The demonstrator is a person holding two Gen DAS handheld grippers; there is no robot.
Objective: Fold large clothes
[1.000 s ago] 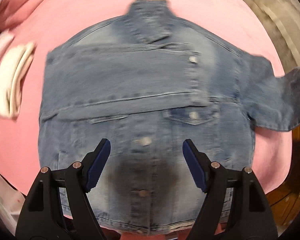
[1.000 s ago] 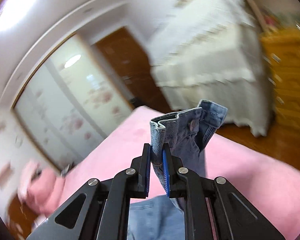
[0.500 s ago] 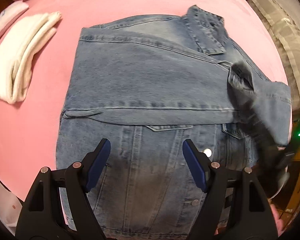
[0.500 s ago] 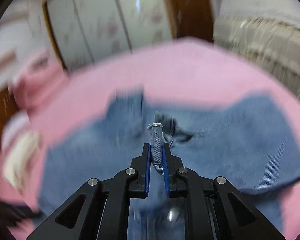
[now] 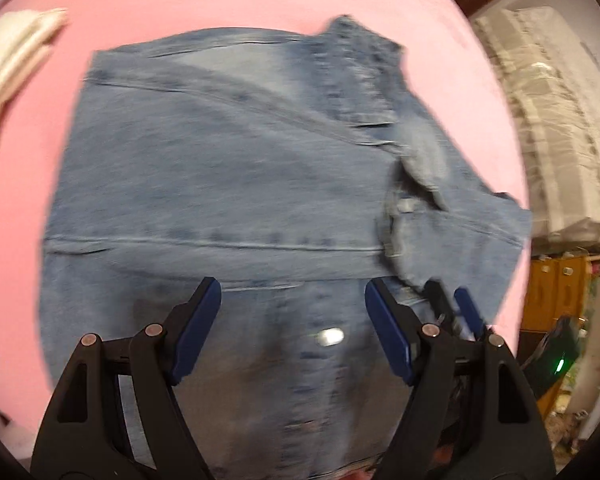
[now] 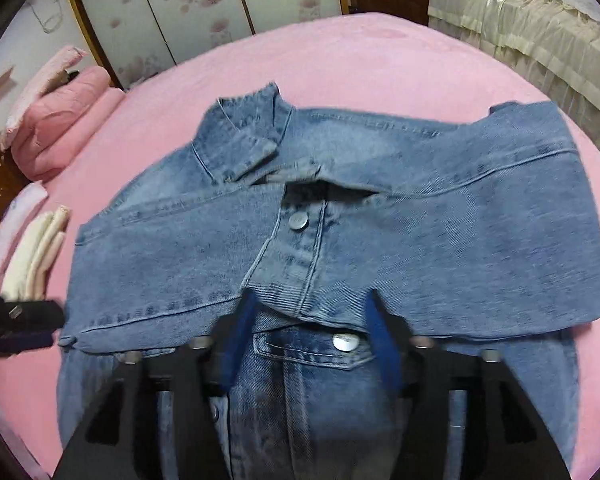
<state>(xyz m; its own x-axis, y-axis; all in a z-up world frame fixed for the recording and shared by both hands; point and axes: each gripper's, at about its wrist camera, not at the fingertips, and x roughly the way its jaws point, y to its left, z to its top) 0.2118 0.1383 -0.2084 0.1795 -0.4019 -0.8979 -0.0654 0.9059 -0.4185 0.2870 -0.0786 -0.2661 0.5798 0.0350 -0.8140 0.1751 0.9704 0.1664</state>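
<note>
A pink bed [image 6: 380,60] fills both views, and the denim jacket [image 6: 420,220] lies spread across its middle, front up, both sleeves folded in across the chest. The collar [image 6: 244,136] points toward the upper left of the right wrist view. At the left edge of that frame sits a stack of cream folded cloth [image 6: 36,256], with pink bedding [image 6: 56,120] above it. The right gripper [image 6: 306,336] hovers low over the sleeve cuff [image 6: 300,264]; its fingers have just been opening and now stand apart, nothing pinched between them. The left gripper [image 5: 292,328] hangs above the jacket's lower front, fingers wide apart and empty.
</note>
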